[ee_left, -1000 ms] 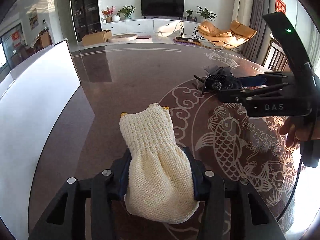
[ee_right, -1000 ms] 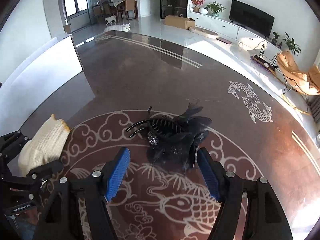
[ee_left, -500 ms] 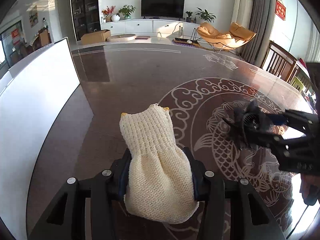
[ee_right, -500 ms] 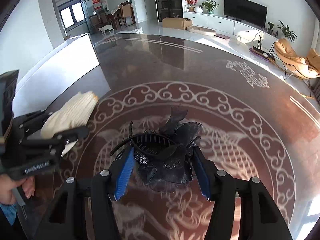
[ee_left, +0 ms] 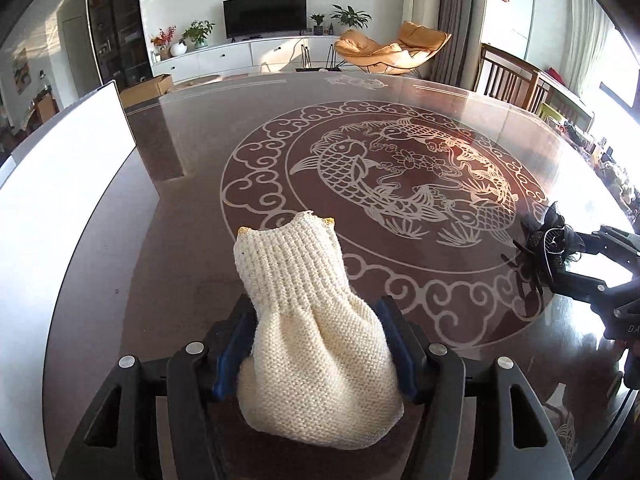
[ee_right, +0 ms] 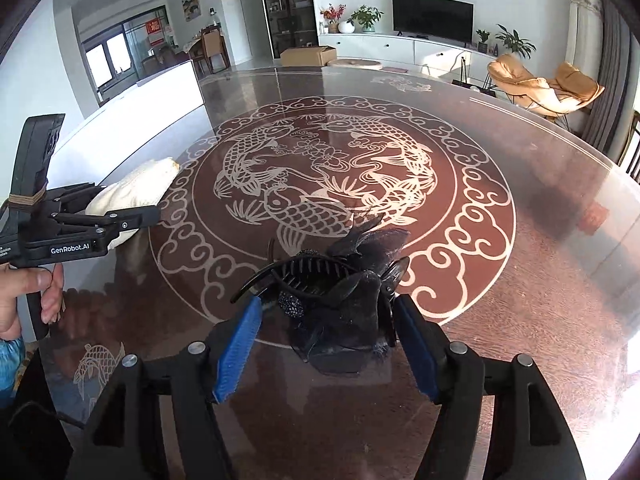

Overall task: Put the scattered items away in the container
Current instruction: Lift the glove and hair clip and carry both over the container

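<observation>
The left claw (ee_left: 316, 344) is clamped on a cream knit pouch (ee_left: 308, 320). Its blue pads (ee_left: 234, 354) press the pouch's gathered middle from both sides. The pouch's ribbed, yellow-tipped end sticks out forward past the fingertips, and its rounded bottom bulges back toward the camera. In the right wrist view the same claw (ee_right: 132, 208) shows far to the left of the right claw, with the pouch (ee_right: 136, 192) poking out ahead of it and a hand (ee_right: 24, 296) on its grip.

The right claw (ee_right: 328, 340) is closed on a black hair clip (ee_right: 336, 300). Its blue pads (ee_right: 238, 354) bear on either side of the clip's dark mesh flower. The clip's toothed jaw and curved prongs reach forward and to the left of the fingertips. In the left wrist view this claw (ee_left: 576, 264) sits far to the right of the left claw, the clip (ee_left: 544, 244) at its tip.

Beneath and ahead of both claws spreads a dark brown table (ee_left: 400, 128) with a pale ring of clouds and fish. Left of the left claw, along the table's edge, stands a white panel (ee_left: 60, 184); whether it is the container I cannot tell.
</observation>
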Tool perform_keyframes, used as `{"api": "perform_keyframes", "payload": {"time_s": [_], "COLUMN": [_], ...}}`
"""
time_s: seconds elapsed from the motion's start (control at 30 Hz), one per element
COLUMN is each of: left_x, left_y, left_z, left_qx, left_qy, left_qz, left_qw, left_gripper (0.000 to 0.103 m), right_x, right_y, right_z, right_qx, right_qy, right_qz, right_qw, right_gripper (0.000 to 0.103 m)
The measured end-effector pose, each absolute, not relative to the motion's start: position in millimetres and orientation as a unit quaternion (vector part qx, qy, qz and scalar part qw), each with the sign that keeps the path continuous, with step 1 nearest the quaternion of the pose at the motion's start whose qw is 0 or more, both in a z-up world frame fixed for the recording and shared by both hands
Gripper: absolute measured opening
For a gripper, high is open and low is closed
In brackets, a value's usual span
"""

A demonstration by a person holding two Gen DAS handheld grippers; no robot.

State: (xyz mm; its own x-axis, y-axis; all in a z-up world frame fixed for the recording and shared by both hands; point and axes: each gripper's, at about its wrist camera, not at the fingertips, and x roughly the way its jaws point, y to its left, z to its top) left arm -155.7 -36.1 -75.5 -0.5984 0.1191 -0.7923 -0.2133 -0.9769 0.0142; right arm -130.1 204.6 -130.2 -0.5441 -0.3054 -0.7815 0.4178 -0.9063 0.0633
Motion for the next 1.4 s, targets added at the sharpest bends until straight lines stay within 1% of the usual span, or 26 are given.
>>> {"api": "perform_keyframes", "payload": {"time_s": [0.03, 0.1, 0.17, 0.2, 0.23, 0.3, 0.33, 0.87, 0.9, 0.93, 1.0, 1.07, 1.17, 1.27, 1.4], "left_x": [-157, -160, -160, -159, -159, -162, -164, -163, -161, -156, -153, -145, -130, -120, -109], "left_y": [-37, -43, -45, -44, -45, -48, -49, -50, -49, -49, -49, -51, -49, -49, -53], "left_z": [-76, -76, -79, -79, -80, -82, -83, -85, -83, -78, -75, -73, -70, -68, -68], "left_qx": [-0.44, -0.442, -0.443, -0.444, -0.447, -0.455, -0.458, -0.461, -0.452, -0.438, -0.442, -0.443, -0.447, -0.455, -0.461], "left_qy": [0.052, 0.039, 0.041, 0.045, 0.046, 0.039, 0.039, 0.04, 0.041, 0.037, 0.023, -0.002, -0.014, -0.025, -0.03], "left_qz": [0.892, 0.892, 0.892, 0.891, 0.89, 0.886, 0.885, 0.884, 0.889, 0.896, 0.894, 0.894, 0.891, 0.887, 0.884], "left_qw": [0.089, 0.087, 0.084, 0.082, 0.079, 0.072, 0.072, 0.066, 0.068, 0.068, 0.066, 0.071, 0.078, 0.075, 0.071], "left_gripper": [0.079, 0.08, 0.08, 0.084, 0.091, 0.1, 0.102, 0.103, 0.086, 0.04, 0.037, 0.037, 0.037, 0.037, 0.037], "right_x": [-131, -134, -137, -136, -137, -138, -138, -138, -138, -137, -137, -131, -120, -111, -106], "right_y": [203, 197, 195, 195, 195, 195, 195, 196, 198, 202, 212, 215, 215, 202, 181], "right_z": [-130, -132, -132, -133, -133, -133, -133, -131, -131, -129, -127, -124, -113, -103, -105], "right_qx": [0.431, 0.431, 0.431, 0.431, 0.432, 0.432, 0.432, 0.432, 0.43, 0.428, 0.427, 0.419, 0.405, 0.402, 0.41], "right_qy": [0.076, 0.094, 0.094, 0.093, 0.092, 0.091, 0.091, 0.088, 0.082, 0.062, 0.013, -0.001, -0.025, -0.02, 0.0], "right_qz": [-0.876, -0.876, -0.876, -0.877, -0.877, -0.877, -0.877, -0.877, -0.879, -0.88, -0.88, -0.886, -0.891, -0.89, -0.884], "right_qw": [0.204, 0.196, 0.193, 0.191, 0.19, 0.19, 0.19, 0.191, 0.191, 0.197, 0.206, 0.199, 0.201, 0.213, 0.225], "right_gripper": [0.071, 0.071, 0.071, 0.071, 0.071, 0.072, 0.072, 0.072, 0.068, 0.058, 0.058, 0.058, 0.058, 0.058, 0.058]}}
